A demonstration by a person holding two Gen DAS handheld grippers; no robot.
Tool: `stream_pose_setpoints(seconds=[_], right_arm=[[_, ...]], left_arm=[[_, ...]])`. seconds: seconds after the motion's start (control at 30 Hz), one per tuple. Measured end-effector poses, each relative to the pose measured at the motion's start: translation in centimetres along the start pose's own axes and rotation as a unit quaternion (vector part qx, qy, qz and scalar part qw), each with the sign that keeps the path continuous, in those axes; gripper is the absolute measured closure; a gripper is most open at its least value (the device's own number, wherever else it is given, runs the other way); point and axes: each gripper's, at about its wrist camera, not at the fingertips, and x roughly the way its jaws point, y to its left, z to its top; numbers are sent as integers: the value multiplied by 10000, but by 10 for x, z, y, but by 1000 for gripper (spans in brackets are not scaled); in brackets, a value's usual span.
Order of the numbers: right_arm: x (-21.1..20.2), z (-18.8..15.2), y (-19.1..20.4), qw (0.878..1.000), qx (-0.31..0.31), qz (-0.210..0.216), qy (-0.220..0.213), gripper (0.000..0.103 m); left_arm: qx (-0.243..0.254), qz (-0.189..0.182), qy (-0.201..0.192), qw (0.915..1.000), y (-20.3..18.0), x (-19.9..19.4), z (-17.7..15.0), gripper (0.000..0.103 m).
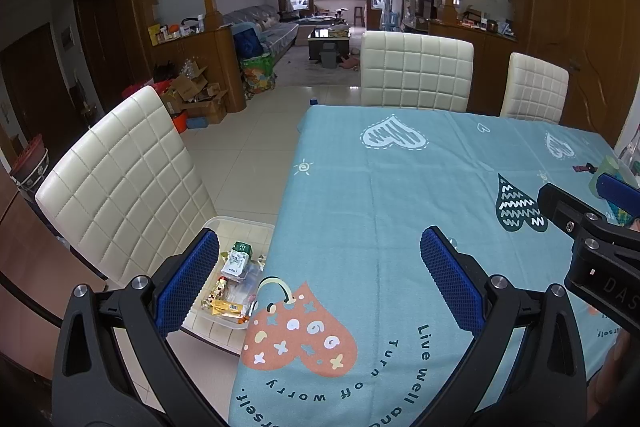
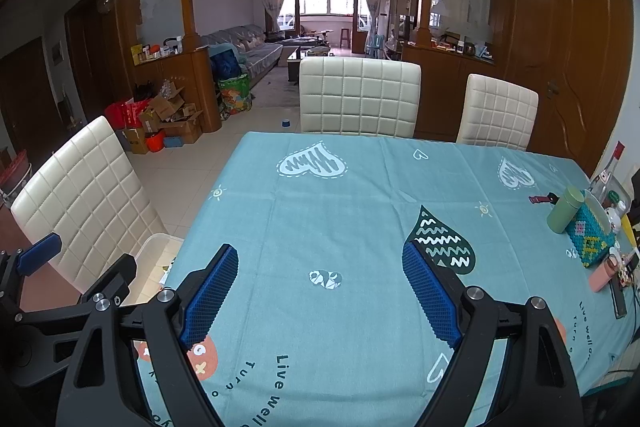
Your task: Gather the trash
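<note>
Left wrist view, item one: your left gripper (image 1: 320,279), jaws spread wide, nothing between the blue pads, poised over the near left edge of the table (image 1: 440,179).

Item two: white plastic bin (image 1: 256,227), resting on the seat of the cream chair (image 1: 128,179) just beside the table's left edge. Contents: a green-and-white carton (image 1: 241,254), a yellow snack wrapper (image 1: 228,307), clear plastic packets and other crumpled wrappers, loosely heaped. You have the trash here, in the bin.

Item three, right wrist view: your right gripper (image 2: 320,291), jaws likewise released and empty, over the middle of the blue tablecloth.

Item four: the cloth ahead of both grippers shows no loose litter. At the far right edge stand a green canister (image 2: 565,209), a beaded box (image 2: 592,233), a glass bottle (image 2: 608,167) and small oddments; whether any counts as trash cannot be told.

Status, by judgement: collection appears largely done, with little or nothing left to gather from the table.
</note>
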Motion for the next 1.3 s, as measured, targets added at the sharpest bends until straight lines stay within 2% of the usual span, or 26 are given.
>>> stream_pose_setpoints(seconds=[0.8,1.3], right_arm=[[-2,-1,-1,10000,42,27,-4,21],[-4,-2,0,10000,64,39,23,21]], left_arm=[[12,-51,-23,10000,0,-3,-3,4],[14,-126,127,9998,6,4,0,4]])
